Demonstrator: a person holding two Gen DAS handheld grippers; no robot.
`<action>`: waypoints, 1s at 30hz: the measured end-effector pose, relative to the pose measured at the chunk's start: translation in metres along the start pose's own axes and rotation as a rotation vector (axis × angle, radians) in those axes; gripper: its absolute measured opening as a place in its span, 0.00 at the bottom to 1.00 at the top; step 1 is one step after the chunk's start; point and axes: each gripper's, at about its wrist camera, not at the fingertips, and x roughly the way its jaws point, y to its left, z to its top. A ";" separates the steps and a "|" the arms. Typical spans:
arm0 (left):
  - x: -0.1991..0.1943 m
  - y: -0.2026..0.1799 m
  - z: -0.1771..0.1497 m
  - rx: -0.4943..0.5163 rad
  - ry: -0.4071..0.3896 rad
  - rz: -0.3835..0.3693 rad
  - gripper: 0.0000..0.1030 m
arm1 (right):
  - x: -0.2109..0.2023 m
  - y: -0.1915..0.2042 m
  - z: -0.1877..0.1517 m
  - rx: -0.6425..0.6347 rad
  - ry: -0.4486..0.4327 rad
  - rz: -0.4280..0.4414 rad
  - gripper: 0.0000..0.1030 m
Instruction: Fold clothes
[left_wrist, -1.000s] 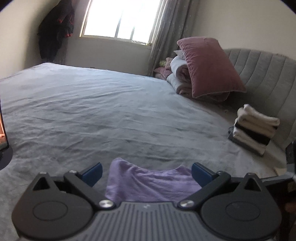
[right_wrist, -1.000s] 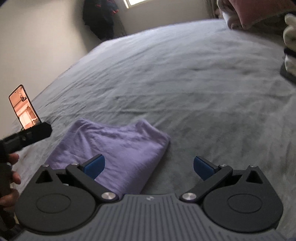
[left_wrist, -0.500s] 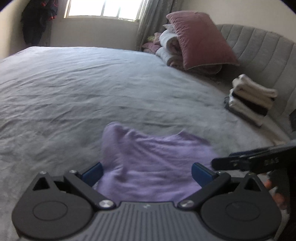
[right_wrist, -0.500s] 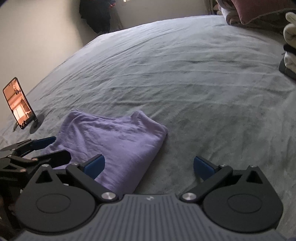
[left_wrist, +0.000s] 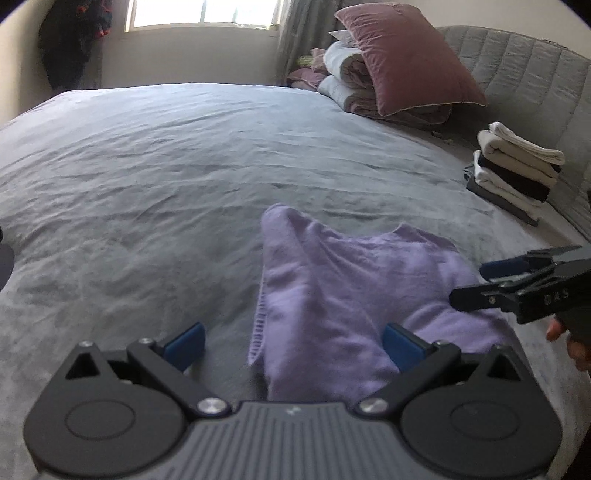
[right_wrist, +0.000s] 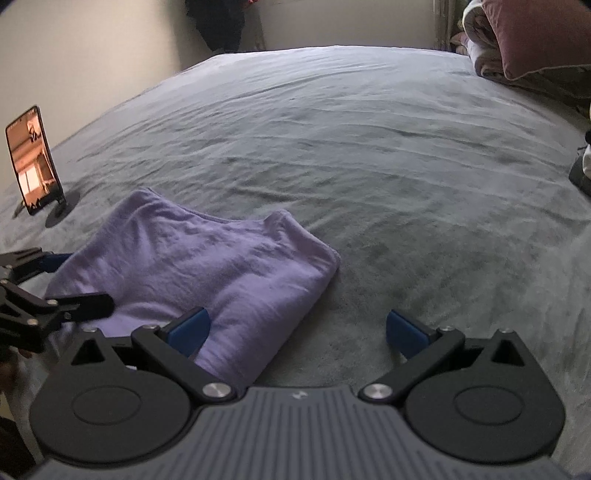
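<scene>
Purple garment (left_wrist: 354, 295) lies folded on the grey bed (left_wrist: 184, 166), near edge, between my two grippers.

Left gripper (left_wrist: 293, 343): jaws spread wide, nothing held. Its blue pads straddle the garment's near left portion; the right pad (left_wrist: 400, 345) sits over the cloth, the left over bare bedding. I cannot tell whether the pads touch the fabric.

Right gripper (right_wrist: 297, 330): also wide open and empty. Left pad (right_wrist: 190, 330) over the garment's near right part, right pad over bare bed.

Left wrist view only: maroon pillow (left_wrist: 406, 59) leaning on rolled bedding by the grey headboard (left_wrist: 535, 74), a stack of folded clothes (left_wrist: 513, 170) in white and black near it, a window (left_wrist: 203, 13), dark clothing hung in the corner. The right gripper (left_wrist: 476, 280) enters from the right edge, fingers over the garment's right side, with fingertips of a hand (left_wrist: 569, 339) behind it.

Right wrist view only: a phone (right_wrist: 33, 158) upright on a stand, screen lit, beyond the garment's left corner. The left gripper (right_wrist: 55, 280) shows at the left edge.

The garment's near edge is hidden under both gripper bodies. The stack and pillow are cut off in the right view. Some blur on the cloth in the left view.
</scene>
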 end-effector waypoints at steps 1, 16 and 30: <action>0.000 0.001 0.000 0.007 0.006 -0.004 1.00 | 0.000 0.001 0.000 -0.008 0.002 -0.002 1.00; -0.012 0.002 0.018 -0.028 -0.144 0.123 0.99 | -0.001 0.002 0.009 0.005 0.021 0.000 1.00; 0.013 0.029 0.015 -0.106 -0.102 0.293 1.00 | 0.006 -0.006 0.010 0.011 -0.031 -0.028 1.00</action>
